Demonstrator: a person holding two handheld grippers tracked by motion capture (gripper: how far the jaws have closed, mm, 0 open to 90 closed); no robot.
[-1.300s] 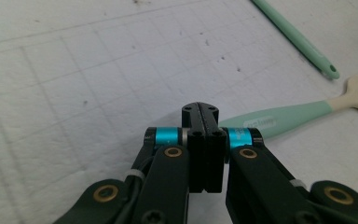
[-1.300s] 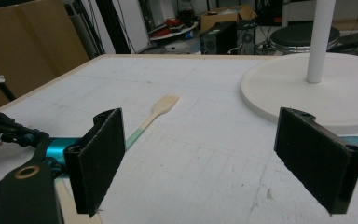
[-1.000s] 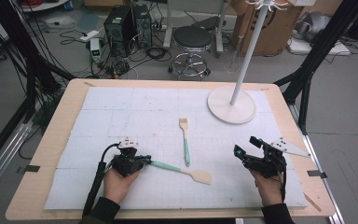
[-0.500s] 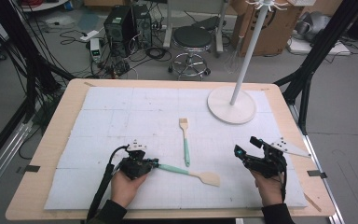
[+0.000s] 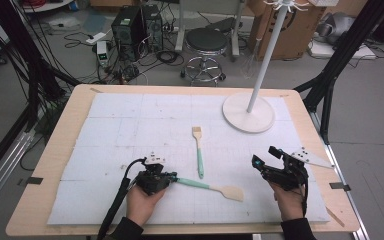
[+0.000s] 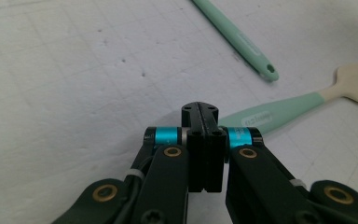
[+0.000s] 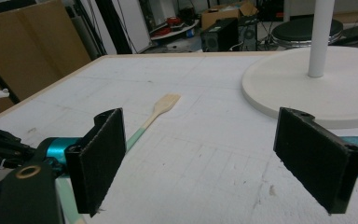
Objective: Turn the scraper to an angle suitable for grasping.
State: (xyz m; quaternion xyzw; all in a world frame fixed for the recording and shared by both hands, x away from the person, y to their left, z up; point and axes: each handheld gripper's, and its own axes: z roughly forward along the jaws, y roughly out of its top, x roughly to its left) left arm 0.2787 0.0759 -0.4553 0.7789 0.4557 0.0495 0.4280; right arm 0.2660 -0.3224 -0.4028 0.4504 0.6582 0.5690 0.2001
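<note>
A spatula with a mint handle [image 5: 195,183] and a beige blade [image 5: 232,192] lies near the front of the white mat [image 5: 130,125]. My left gripper [image 5: 171,179] is shut, its tips [image 6: 199,111] against the near end of that handle [image 6: 261,114], which is hidden behind them; no gap shows between the jaws. A second mint-handled tool [image 5: 198,152] with a beige head lies beyond, pointing away [image 6: 242,42]. My right gripper [image 5: 264,156] rests open at the front right, pads wide apart [image 7: 205,140] with nothing between them, facing that second tool [image 7: 161,108].
A white coat stand's round base [image 5: 248,112] and pole [image 5: 262,60] occupy the far right of the table [image 7: 354,84]. The wooden table edge [image 5: 60,150] frames the mat. A stool [image 5: 206,42], computer cases and cables sit on the floor beyond.
My left gripper has slid to the right along the mat, and the beige-bladed spatula has moved right with it. The right gripper and the second tool have stayed put.
</note>
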